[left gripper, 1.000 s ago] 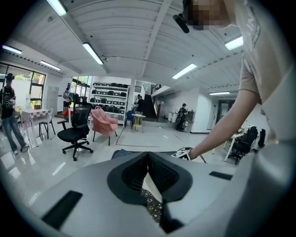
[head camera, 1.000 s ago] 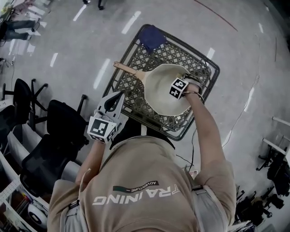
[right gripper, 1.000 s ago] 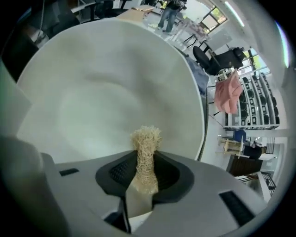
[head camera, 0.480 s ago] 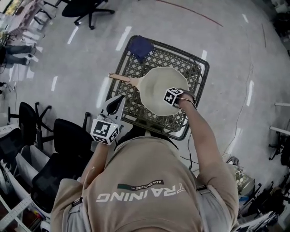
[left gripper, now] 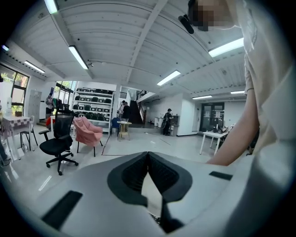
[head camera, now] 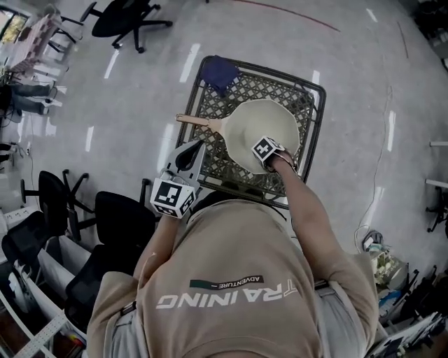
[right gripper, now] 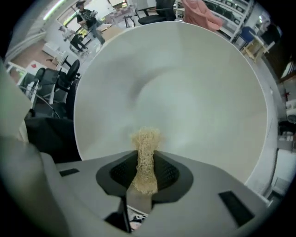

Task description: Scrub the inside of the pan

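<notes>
A cream pan [head camera: 269,119] with a wooden handle [head camera: 199,121] lies on a wire-mesh cart [head camera: 316,129]. My right gripper [right gripper: 144,159] is shut on a tan fibre scrubber [right gripper: 146,141], whose tuft sticks out toward the pan's pale inside [right gripper: 185,83]. In the head view its marker cube [head camera: 264,149] sits over the pan's near part, hiding the jaws. My left gripper [head camera: 190,157] hangs beside the cart's near left edge, below the handle. It is shut and holds nothing; in the left gripper view its jaws meet [left gripper: 148,155] and face the open room.
A dark blue cloth [head camera: 220,72] lies in the cart's far left corner. Black office chairs [head camera: 115,224] stand on the floor to my left, another [head camera: 126,17] farther off. A cable [head camera: 381,161] trails on the floor to the right.
The right gripper has slid from the pan's right side toward its near middle with the scrubber. The head view has shifted; the left gripper has kept its place beside the cart.
</notes>
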